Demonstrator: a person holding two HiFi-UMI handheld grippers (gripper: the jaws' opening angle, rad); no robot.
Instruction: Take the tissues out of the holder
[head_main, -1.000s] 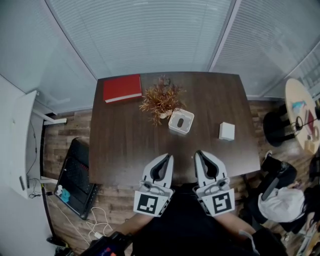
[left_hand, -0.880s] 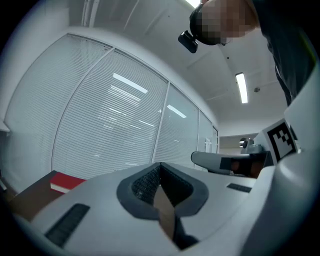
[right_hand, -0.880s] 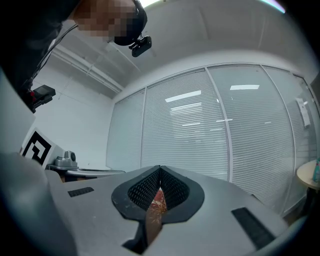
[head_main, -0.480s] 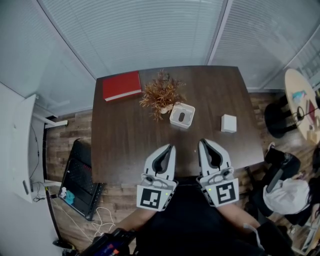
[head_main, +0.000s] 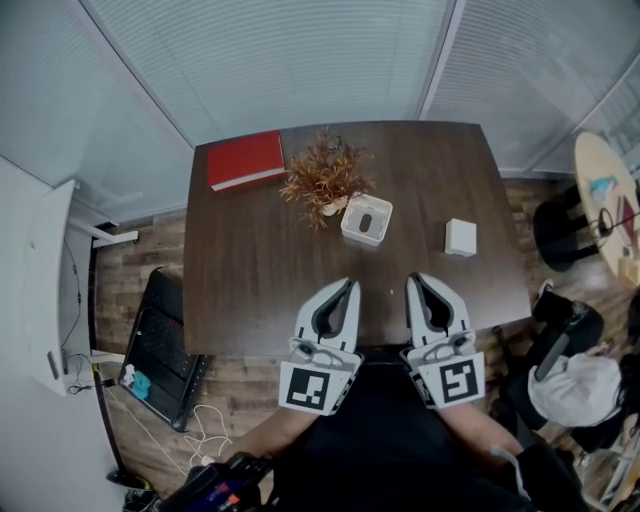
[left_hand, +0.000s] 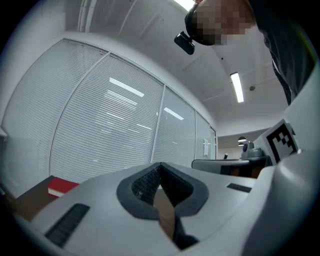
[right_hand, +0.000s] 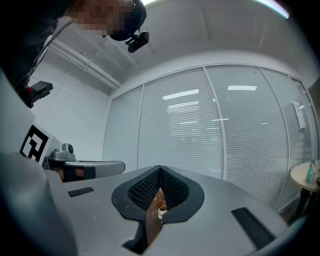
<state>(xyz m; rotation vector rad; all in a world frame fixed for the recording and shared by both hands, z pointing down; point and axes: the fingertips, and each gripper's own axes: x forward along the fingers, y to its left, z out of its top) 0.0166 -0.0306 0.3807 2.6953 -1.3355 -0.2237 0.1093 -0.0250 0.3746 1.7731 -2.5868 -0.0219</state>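
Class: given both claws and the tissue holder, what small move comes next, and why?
Probably open the right claw and reach toward the tissue holder: both it and the left claw sit shut, empty, at the table's near edge.

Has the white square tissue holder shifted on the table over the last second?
No. The white square tissue holder keeps its place beside the dried orange plant on the dark wooden table; only the head view itself has shifted.

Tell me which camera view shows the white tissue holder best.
The head view: the tissue holder shows whole from above, on the table beside the dried plant. Neither gripper view shows it clearly; their own jaws fill the foreground.
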